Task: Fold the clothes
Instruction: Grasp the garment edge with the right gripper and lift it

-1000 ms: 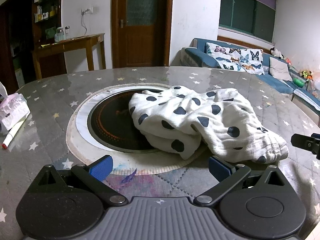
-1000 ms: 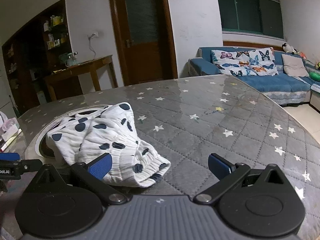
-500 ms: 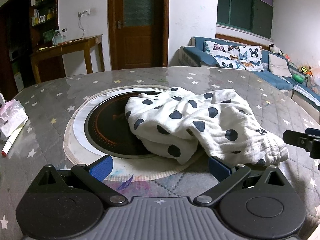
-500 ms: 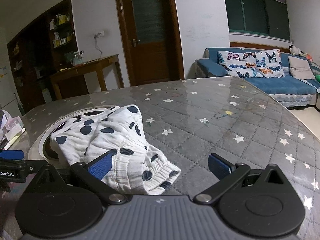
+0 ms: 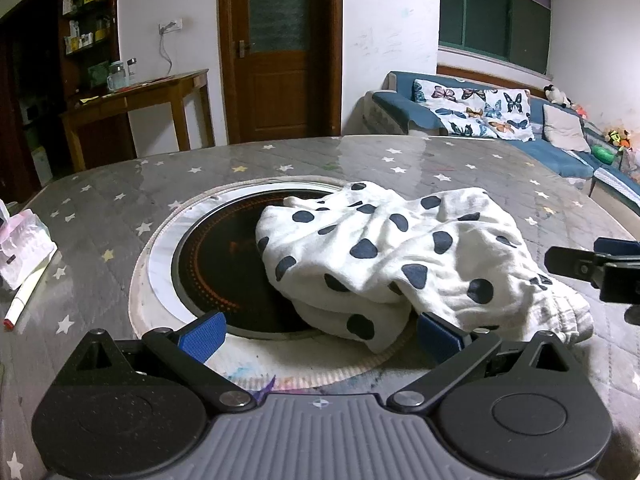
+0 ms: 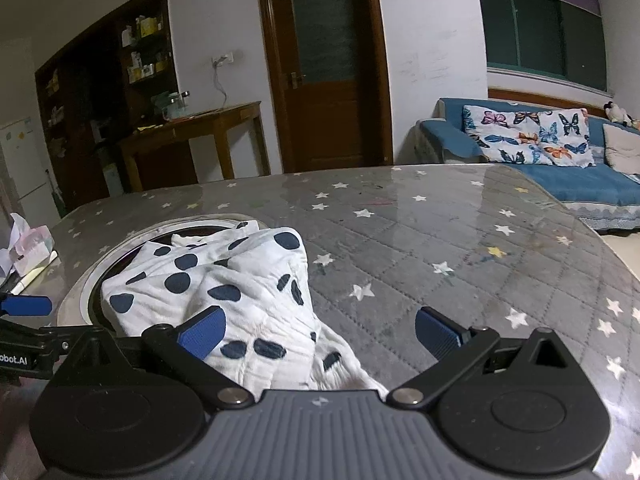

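Observation:
A crumpled white garment with dark blue spots (image 5: 404, 256) lies partly over the round black hob (image 5: 224, 264) set in the table; in the right wrist view the same garment (image 6: 224, 292) reaches its gathered hem toward the camera. My left gripper (image 5: 320, 330) stands open just short of the garment's near fold, nothing between its blue pads. My right gripper (image 6: 318, 330) is open too, its jaws straddling the hem end of the garment without closing on it. Its black finger (image 5: 580, 264) shows at the right edge of the left wrist view.
The table wears a grey quilted cover with stars (image 6: 440, 240) under glass. A tissue pack (image 5: 22, 244) and a marker (image 5: 24, 296) lie at the table's left edge. A wooden side table (image 5: 136, 104), door and blue sofa (image 5: 500, 120) stand beyond.
Both grippers have moved closer to the garment and slightly lower; the garment fills more of each view. The garment itself has not shifted. Both jaws stayed open.

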